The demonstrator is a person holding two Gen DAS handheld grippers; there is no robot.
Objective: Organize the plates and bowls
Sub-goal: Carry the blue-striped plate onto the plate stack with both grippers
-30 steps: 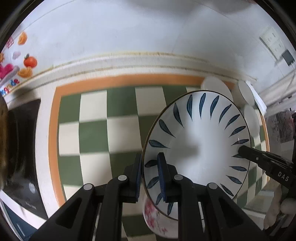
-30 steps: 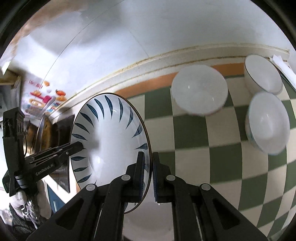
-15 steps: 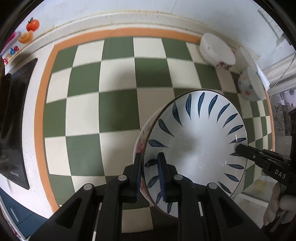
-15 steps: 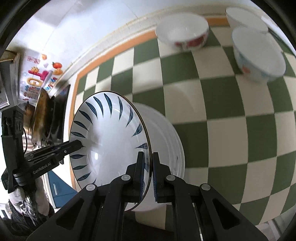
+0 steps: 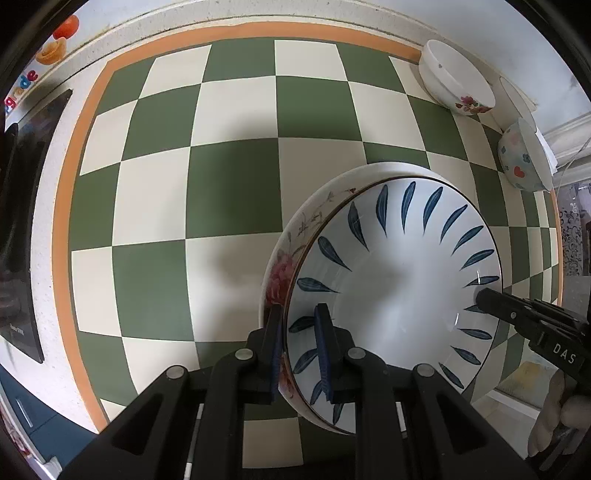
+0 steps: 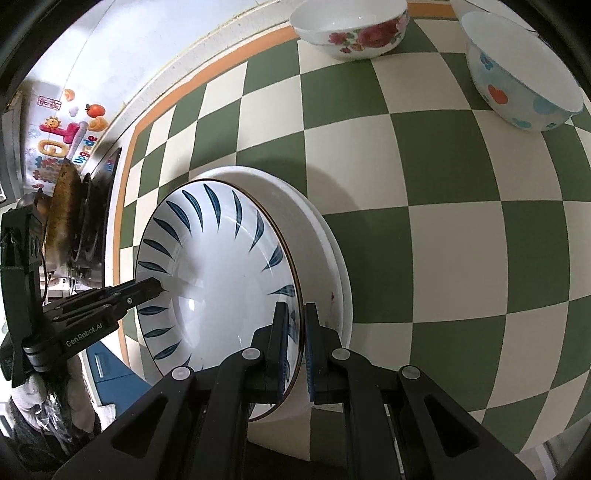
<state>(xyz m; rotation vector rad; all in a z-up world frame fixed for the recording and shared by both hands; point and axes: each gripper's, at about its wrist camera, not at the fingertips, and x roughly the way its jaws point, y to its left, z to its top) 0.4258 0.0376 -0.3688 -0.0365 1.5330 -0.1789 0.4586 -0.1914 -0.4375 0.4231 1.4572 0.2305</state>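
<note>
A white plate with blue leaf marks [image 5: 399, 291] [image 6: 218, 266] is held by both grippers at opposite rims. My left gripper [image 5: 298, 321] is shut on its near rim in the left wrist view and shows as a black finger pair [image 6: 147, 288] in the right wrist view. My right gripper [image 6: 295, 314] is shut on the other rim; its tip [image 5: 487, 295] shows at the plate's right edge. Right under it lies a white plate with a red flower print [image 5: 280, 273] [image 6: 317, 236] on the checked tablecloth [image 5: 229, 192]. Whether the two plates touch I cannot tell.
A rose-printed bowl [image 5: 458, 88] [image 6: 351, 26] and a bowl with hearts and blue flowers [image 5: 521, 158] [image 6: 517, 74] stand at the far right corner, another white dish [image 5: 517, 99] behind them. A black cooktop [image 5: 22, 221] with a pan [image 6: 62, 206] borders the cloth's left edge.
Both grippers have come down with the blue-leaf plate. The tablecloth looks closer, and the plate now sits low over the flower-printed plate. Both grips are unchanged.
</note>
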